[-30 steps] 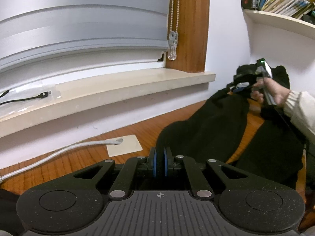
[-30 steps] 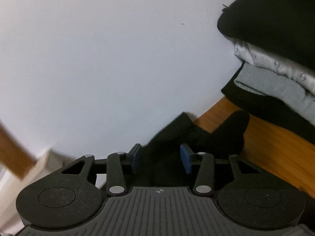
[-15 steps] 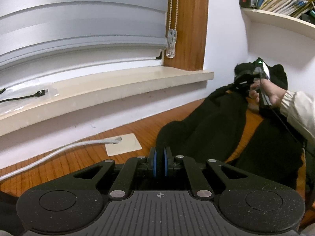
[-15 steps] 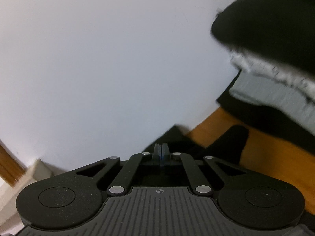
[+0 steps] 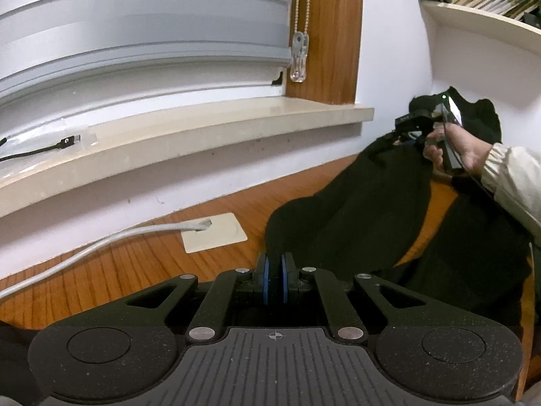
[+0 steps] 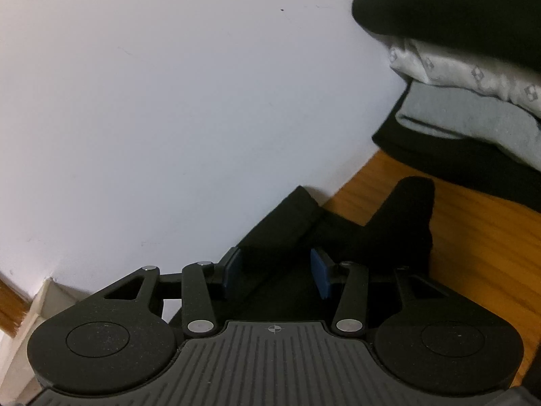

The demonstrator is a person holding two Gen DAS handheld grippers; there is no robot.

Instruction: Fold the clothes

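A black garment (image 5: 365, 216) lies spread on the wooden table, running from my left gripper toward the far right corner. My left gripper (image 5: 274, 279) is shut at the garment's near edge; whether cloth is pinched between its pads is hidden. My right gripper (image 6: 275, 272) is open, its blue pads either side of a fold of the black garment (image 6: 294, 223) by the white wall. In the left wrist view the right gripper (image 5: 419, 125) shows in the person's hand at the garment's far end.
A stack of folded clothes (image 6: 473, 101), black, white and grey, sits at the right against the wall. A white cable (image 5: 101, 243) and a beige plate (image 5: 214, 231) lie on the table at left. A windowsill (image 5: 189, 135) runs behind. A bookshelf (image 5: 483, 20) hangs above.
My right gripper was open, shut half a second ago, and is open again over the garment's fold. My left gripper has stayed shut and hardly moved.
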